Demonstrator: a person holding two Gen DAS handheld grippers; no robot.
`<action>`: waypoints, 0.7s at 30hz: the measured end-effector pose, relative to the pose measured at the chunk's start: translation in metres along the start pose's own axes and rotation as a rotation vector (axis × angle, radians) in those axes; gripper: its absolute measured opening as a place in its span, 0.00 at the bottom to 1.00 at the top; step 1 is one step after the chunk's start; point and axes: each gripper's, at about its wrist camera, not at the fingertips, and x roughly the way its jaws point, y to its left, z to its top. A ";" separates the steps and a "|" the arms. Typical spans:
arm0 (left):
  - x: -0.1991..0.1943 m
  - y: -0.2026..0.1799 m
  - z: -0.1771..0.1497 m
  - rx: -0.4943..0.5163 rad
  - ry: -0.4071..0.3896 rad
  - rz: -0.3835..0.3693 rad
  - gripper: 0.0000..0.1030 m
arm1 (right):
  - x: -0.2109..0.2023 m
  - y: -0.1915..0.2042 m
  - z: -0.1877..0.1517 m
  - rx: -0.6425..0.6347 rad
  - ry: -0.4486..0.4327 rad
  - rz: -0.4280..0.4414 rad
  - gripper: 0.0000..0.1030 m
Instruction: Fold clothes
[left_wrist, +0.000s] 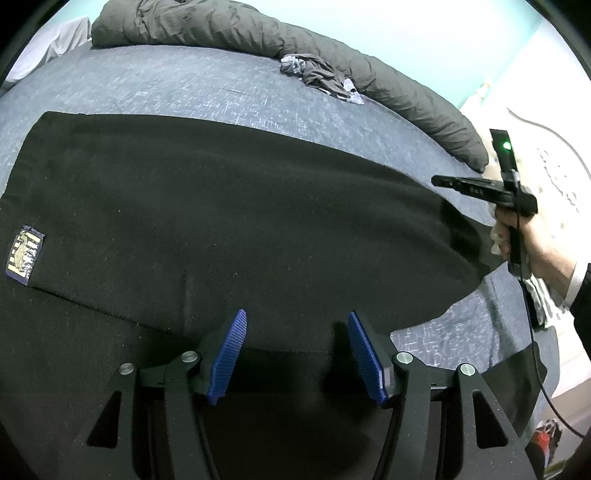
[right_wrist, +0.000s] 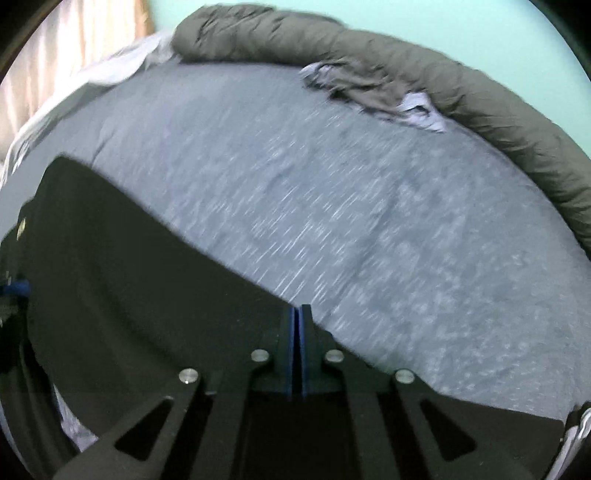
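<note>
A black garment (left_wrist: 240, 221) lies spread flat on the bed, with a sewn label (left_wrist: 26, 254) at its left. My left gripper (left_wrist: 296, 314) hovers open over the garment's near edge, and nothing sits between its blue pads (left_wrist: 225, 354). At the right of the left wrist view, a hand (left_wrist: 532, 240) holds the other tool at the garment's right edge, where the cloth rises a little. In the right wrist view my right gripper (right_wrist: 299, 307) is shut. Its tips sit right on the edge of the black garment (right_wrist: 147, 295) and appear to pinch it.
The bed carries a blue-grey mottled sheet (left_wrist: 184, 85). A rolled grey duvet (left_wrist: 406, 99) runs along the far side, with a small crumpled pile of clothes (left_wrist: 321, 75) against it. A black cable (left_wrist: 535, 350) hangs from the right tool. A white cloth (right_wrist: 110, 70) lies far left.
</note>
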 end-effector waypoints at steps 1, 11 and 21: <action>0.000 0.000 0.000 0.001 0.000 0.002 0.60 | 0.000 -0.002 0.003 0.007 -0.003 -0.019 0.00; 0.000 0.001 -0.002 -0.005 0.007 -0.003 0.60 | 0.001 -0.018 0.002 0.121 -0.038 0.054 0.29; 0.002 -0.001 -0.001 0.002 0.009 0.009 0.62 | -0.009 -0.076 -0.051 0.165 0.074 -0.083 0.61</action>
